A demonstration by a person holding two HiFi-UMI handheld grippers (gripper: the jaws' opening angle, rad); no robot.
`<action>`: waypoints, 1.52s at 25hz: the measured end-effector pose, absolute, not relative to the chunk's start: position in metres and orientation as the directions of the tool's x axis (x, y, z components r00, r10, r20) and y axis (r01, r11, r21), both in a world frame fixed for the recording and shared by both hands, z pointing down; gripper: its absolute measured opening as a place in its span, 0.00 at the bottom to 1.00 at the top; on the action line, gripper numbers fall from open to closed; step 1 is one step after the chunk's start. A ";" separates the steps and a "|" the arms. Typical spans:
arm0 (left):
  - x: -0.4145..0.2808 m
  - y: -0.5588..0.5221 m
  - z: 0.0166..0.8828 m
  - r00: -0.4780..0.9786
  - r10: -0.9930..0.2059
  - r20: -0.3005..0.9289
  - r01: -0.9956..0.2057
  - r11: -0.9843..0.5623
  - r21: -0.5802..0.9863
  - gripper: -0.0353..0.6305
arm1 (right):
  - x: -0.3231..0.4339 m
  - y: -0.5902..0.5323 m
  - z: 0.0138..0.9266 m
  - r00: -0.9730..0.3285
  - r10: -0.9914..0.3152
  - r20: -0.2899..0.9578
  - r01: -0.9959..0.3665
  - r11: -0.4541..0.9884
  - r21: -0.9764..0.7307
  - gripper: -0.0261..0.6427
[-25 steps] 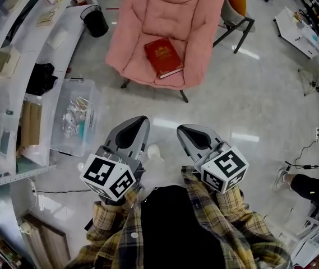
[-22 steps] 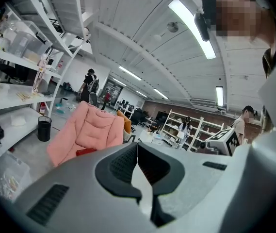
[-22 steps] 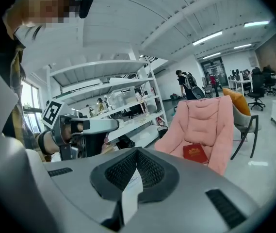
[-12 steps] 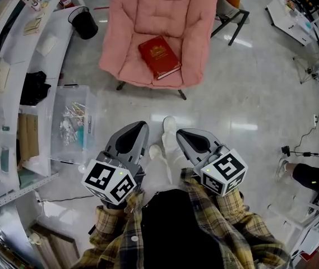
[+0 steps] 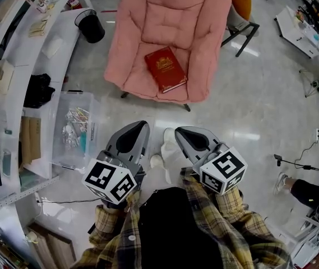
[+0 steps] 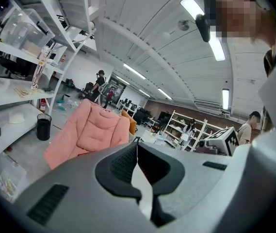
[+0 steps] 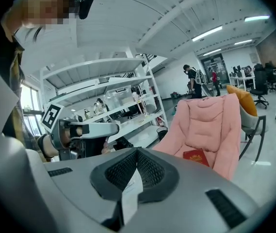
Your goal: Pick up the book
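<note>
A red book [image 5: 165, 69] with a gold emblem lies flat on the seat of a pink armchair [image 5: 170, 15], straight ahead of me in the head view. My left gripper [image 5: 142, 124] and right gripper [image 5: 179, 130] are held side by side over the floor, well short of the chair. Both point toward it. Both are shut with nothing between the jaws. In the right gripper view the book [image 7: 196, 157] shows on the seat beyond the shut jaws of the right gripper [image 7: 137, 152]. In the left gripper view, the left gripper [image 6: 137, 144] hides the seat and book, leaving only the chair's back [image 6: 91, 130] visible.
White shelving [image 5: 8, 94] runs along the left, with a clear plastic box [image 5: 75, 122] on the floor beside it and a black bin [image 5: 89, 26] near the chair. An orange chair [image 5: 240, 4] stands behind the armchair. A seated person's leg [image 5: 308, 189] is at the right.
Both grippers have been carried forward toward the armchair, still shut. A white shoe has stepped forward between them, and the chair and book now sit slightly lower in the head view.
</note>
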State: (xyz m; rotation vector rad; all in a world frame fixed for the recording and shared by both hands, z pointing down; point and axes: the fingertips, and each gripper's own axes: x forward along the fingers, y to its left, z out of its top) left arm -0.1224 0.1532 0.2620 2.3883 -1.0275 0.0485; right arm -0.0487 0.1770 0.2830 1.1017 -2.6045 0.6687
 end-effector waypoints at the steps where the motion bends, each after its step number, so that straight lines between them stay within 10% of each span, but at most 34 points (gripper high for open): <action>1: -0.119 0.144 0.260 0.707 -0.669 0.230 -0.685 -0.567 0.458 0.06 | -0.046 0.168 0.282 -0.693 -0.613 0.380 -0.720 0.617 -0.317 0.06; 38: -0.123 -0.096 0.252 0.767 -0.604 0.216 -0.627 -0.635 0.452 0.06 | -0.029 -0.068 0.283 -0.595 -0.705 0.386 -0.804 0.507 -0.312 0.06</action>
